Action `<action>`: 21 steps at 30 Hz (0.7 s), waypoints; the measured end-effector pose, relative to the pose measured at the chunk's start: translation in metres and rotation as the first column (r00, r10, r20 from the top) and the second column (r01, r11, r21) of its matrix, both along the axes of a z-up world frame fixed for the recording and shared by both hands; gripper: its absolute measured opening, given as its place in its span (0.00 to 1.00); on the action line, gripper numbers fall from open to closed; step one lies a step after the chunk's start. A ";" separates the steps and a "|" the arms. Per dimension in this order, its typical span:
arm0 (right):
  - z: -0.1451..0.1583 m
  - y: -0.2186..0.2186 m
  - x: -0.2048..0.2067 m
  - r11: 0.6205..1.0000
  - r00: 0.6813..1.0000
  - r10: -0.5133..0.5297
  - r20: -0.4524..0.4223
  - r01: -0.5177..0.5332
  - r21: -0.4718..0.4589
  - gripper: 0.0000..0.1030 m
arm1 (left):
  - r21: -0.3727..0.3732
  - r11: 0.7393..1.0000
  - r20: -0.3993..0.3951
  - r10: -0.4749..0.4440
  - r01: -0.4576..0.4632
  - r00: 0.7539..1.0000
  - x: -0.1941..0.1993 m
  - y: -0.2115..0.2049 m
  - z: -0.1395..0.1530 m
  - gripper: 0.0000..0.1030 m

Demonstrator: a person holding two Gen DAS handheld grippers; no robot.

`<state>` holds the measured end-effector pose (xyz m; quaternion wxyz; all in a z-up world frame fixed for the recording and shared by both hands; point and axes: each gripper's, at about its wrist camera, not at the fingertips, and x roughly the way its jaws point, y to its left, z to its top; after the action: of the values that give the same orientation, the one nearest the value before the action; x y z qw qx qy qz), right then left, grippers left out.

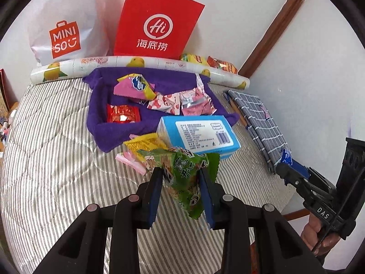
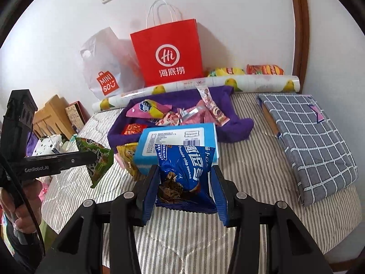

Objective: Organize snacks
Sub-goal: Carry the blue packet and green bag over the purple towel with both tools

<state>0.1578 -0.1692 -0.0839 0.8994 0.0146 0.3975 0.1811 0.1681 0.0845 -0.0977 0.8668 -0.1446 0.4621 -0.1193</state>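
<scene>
My left gripper (image 1: 180, 173) is shut on a green snack packet (image 1: 184, 178) and holds it above the striped bedcover; the packet also shows in the right wrist view (image 2: 97, 159). My right gripper (image 2: 184, 171) is shut on a blue chocolate chip cookie packet (image 2: 184, 169), also held above the bed. A purple cloth (image 1: 100, 114) ahead carries several pink, red and yellow snack packets (image 1: 134, 86). A light blue box (image 1: 200, 134) lies at its near edge, with yellow (image 1: 146, 143) and pink (image 1: 130, 159) packets beside it.
A red paper bag (image 1: 157, 25) and a white Miniso bag (image 1: 63, 27) stand against the wall behind a rolled lemon-print sheet (image 1: 136, 65). More snack packets (image 1: 209, 62) lie behind the roll. A folded grey checked cloth (image 2: 310, 141) lies on the right of the striped bed (image 1: 57, 150).
</scene>
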 end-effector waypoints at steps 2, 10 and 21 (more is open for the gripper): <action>0.004 0.002 0.000 1.000 1.000 0.004 0.011 -0.004 -0.003 0.43 | -0.002 1.000 0.003 -0.002 0.002 1.000 0.003 0.001 0.004 0.30; 0.013 0.008 0.008 1.000 0.999 0.017 0.035 -0.017 0.004 0.43 | -0.002 1.000 0.013 -0.002 0.002 1.000 0.018 0.003 0.009 0.30; 0.022 0.016 0.030 1.000 0.998 0.020 0.058 -0.021 0.002 0.43 | -0.008 1.000 0.018 -0.002 0.003 1.000 0.042 0.005 0.013 0.30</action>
<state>0.1875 -0.1529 -0.0618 0.9086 0.0063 0.3712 0.1912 0.2103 0.0891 -0.0844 0.8701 -0.1464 0.4541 -0.1235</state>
